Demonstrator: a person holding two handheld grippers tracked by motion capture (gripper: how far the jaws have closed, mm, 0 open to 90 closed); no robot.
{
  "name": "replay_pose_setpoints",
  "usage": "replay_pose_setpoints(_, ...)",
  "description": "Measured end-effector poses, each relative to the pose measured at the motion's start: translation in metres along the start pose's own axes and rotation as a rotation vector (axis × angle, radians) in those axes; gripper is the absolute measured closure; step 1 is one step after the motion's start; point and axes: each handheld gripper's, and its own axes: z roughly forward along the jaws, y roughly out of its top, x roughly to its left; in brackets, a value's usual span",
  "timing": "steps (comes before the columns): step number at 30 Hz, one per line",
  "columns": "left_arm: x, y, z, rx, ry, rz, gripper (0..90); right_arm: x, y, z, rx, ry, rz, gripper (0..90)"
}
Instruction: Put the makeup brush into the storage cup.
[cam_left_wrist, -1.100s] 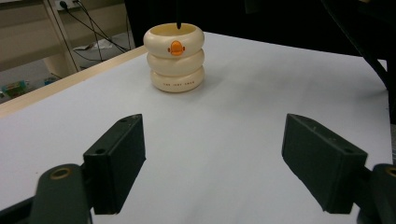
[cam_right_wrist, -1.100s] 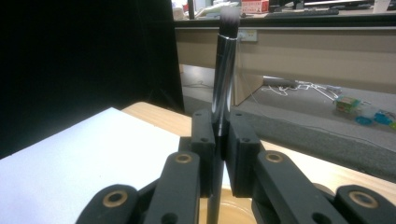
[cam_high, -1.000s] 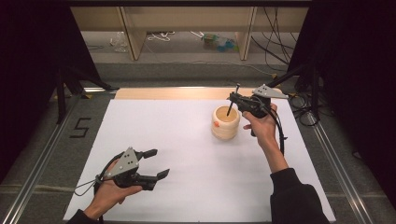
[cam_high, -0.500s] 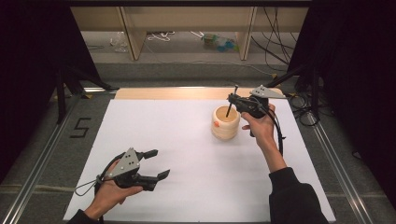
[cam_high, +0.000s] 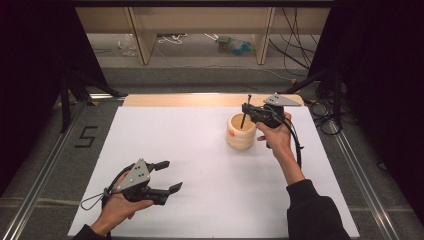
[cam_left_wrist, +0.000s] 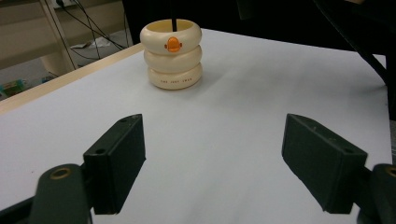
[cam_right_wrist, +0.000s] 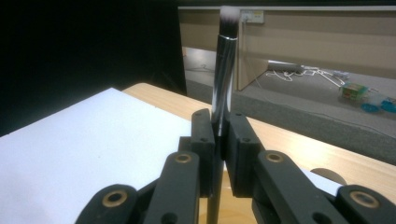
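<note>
The right gripper (cam_high: 248, 111) was clenched on a makeup brush (cam_right_wrist: 223, 70), its jaws pressed against the silver part of the handle just below the bristles. The brush stood close to upright, bristle end up, and its long axis ran almost straight down into the mouth of the cream holder (cam_high: 241, 131), a pot shaped like three stacked rings with a small orange mark on its side. In the high view the dark lower end of the handle (cam_high: 243, 120) already reached inside the rim, so the holder lay directly beneath the gripper rather than off to either side. What remained, by my reading, was a straight lowering along that axis and then a release; any tilt could catch the handle on the rim or nudge the light pot.

The holder sat on the right half of the white worktop (cam_high: 200, 165), toward the far edge, with a strip of bare wood just beyond it. There was open sheet all round it, most of it to the left and near side.

The left gripper (cam_high: 165, 176) rested at the near left, well apart from the holder, jaws released and wide with nothing between them, pointed across the sheet toward the pot. The right hand (cam_high: 274, 137) was plainly the nearer one.
</note>
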Motion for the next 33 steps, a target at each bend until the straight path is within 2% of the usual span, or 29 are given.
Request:
replay_pose_setpoints(5,-0.0001,-0.0001,0.0002,0.0,-0.001,-0.001,21.7,-0.0009,-0.0024,0.0011,0.019,0.003,-0.001,83.4)
replay_pose_setpoints(6,0.0001,-0.0001,0.0004,0.0,-0.004,0.004,21.7,-0.002,-0.0026,0.002,0.008,-0.002,-0.017,83.4)
replay_pose_setpoints(14,-0.0006,-0.001,0.0009,0.005,-0.004,-0.008,21.6,-0.0009,-0.0047,0.0037,0.025,0.007,-0.005,83.3)
replay_pose_setpoints(16,-0.0006,-0.0009,0.0009,0.005,-0.004,-0.007,21.6,-0.0018,-0.0052,0.0039,0.029,0.004,-0.019,83.4)
replay_pose_setpoints(24,-0.0008,-0.0014,0.0017,0.0,-0.011,-0.012,21.7,-0.002,-0.0079,0.0062,0.039,0.005,-0.02,83.3)
replay_pose_setpoints(26,-0.001,-0.0015,0.0018,0.002,-0.011,-0.011,21.7,-0.0008,-0.0079,0.0052,0.068,0.011,-0.003,83.3)
replay_pose_setpoints(27,-0.001,-0.0015,0.0018,0.003,-0.011,-0.01,21.8,-0.0021,-0.0082,0.006,0.052,0.002,-0.025,83.3)
replay_pose_setpoints(29,-0.0008,-0.0012,0.0014,0.009,-0.005,-0.003,21.8,-0.0024,-0.009,0.0066,0.053,0.008,-0.025,83.3)
replay_pose_setpoints(30,-0.0011,-0.0013,0.0015,0.009,-0.007,-0.006,21.7,-0.0014,-0.0093,0.0063,0.066,0.013,-0.008,83.3)
replay_pose_setpoints(31,-0.0012,-0.0013,0.0014,0.009,-0.005,-0.007,21.8,-0.0025,-0.0095,0.0067,0.059,0.007,-0.023,83.2)
replay_pose_setpoints(33,-0.0008,-0.0012,0.0014,0.01,-0.003,0.002,21.8,-0.0023,-0.01,0.0066,0.068,0.002,-0.02,82.8)
